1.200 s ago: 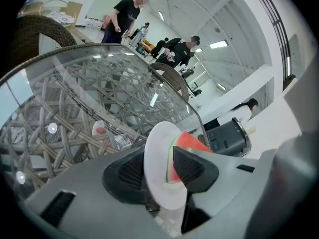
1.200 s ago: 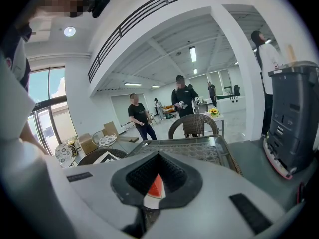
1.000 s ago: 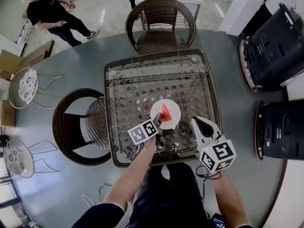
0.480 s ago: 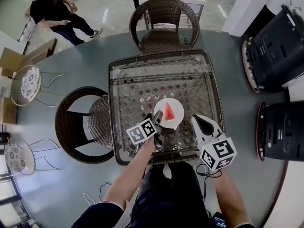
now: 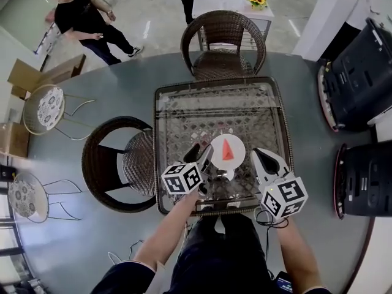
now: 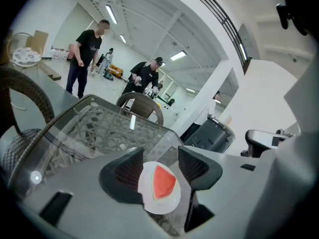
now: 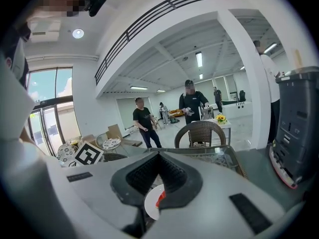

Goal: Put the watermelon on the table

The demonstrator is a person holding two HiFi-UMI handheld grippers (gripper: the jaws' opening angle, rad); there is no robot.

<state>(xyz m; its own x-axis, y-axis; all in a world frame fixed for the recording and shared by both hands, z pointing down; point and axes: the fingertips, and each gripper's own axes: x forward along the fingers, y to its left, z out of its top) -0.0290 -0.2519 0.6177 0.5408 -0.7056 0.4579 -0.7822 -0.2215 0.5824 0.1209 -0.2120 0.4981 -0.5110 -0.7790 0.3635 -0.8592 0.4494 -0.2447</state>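
Watermelon [image 5: 228,149] sits on plate [image 5: 237,159], plate flat on tabletop [image 5: 184,115]: placement appears done. Left tongs [image 6: 160,156] wide, closing on nothing, plate visible beyond gap. Right tongs [image 7: 158,156] shut, empty, idle beside plate

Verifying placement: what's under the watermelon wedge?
The red triangular watermelon wedge lies on a round white plate, which rests on the glass-topped wicker table. The plate's middle under the wedge is covered.

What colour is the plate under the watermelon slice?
The plate is white, clearest in the left gripper view.
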